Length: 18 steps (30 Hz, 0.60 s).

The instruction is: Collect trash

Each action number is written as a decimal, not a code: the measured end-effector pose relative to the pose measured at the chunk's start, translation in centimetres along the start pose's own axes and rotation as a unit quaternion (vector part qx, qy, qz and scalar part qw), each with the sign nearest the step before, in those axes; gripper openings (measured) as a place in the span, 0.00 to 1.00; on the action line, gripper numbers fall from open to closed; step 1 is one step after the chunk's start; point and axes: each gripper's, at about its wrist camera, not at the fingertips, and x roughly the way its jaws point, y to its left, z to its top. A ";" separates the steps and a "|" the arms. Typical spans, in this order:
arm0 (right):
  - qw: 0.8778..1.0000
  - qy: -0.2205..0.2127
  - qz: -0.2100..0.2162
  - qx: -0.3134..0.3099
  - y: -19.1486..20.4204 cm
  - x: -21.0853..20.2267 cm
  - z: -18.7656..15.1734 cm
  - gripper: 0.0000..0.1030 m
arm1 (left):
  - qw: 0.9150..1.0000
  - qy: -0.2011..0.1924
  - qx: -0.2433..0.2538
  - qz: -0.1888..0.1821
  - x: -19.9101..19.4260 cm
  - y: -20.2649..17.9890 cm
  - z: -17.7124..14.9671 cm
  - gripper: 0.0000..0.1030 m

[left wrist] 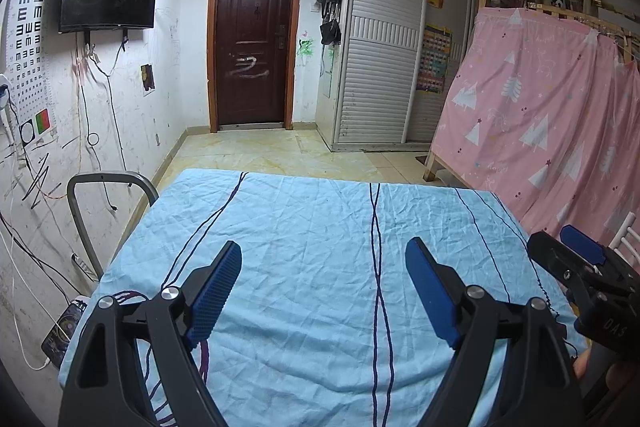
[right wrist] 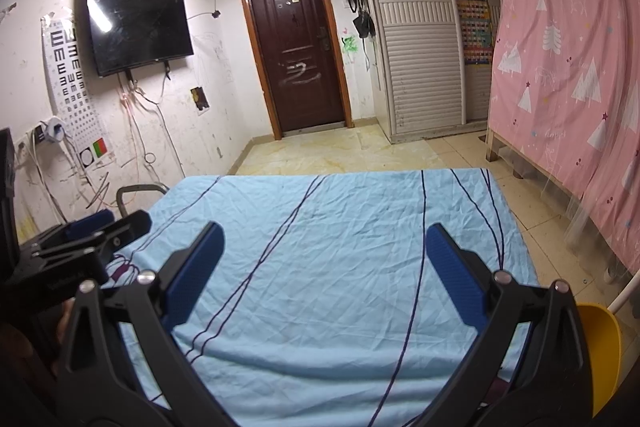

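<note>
No trash shows on the light blue cloth [left wrist: 312,227] with dark wavy lines that covers the table; the same cloth [right wrist: 340,227] fills the right wrist view. My left gripper [left wrist: 324,247] hovers over its near half, blue pads wide apart and nothing between them. My right gripper [right wrist: 325,230] is likewise open and empty above the cloth. Each shows in the other's view: the right gripper [left wrist: 568,247] at the right edge, the left gripper [right wrist: 112,223] at the left edge. A yellow plastic container [right wrist: 600,347] sits low beside the table's right side.
A grey metal chair frame [left wrist: 108,183] stands at the table's left, with cables and a phone-like device [left wrist: 64,327] by the wall. A pink curtain [right wrist: 568,67] on a wooden frame lines the right side. Tiled floor [left wrist: 272,151] leads to a dark door [left wrist: 252,43].
</note>
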 end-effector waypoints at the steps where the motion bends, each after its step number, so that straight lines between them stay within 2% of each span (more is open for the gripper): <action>1: 1.000 0.000 0.000 0.000 0.0 0.0 0.0 0.94 | 1.000 0.000 0.000 0.000 0.0 0.0 0.0 0.73; 18: 1.000 0.001 0.000 -0.001 0.2 0.0 0.0 0.94 | 1.000 0.000 -0.002 0.003 0.0 0.3 0.0 0.73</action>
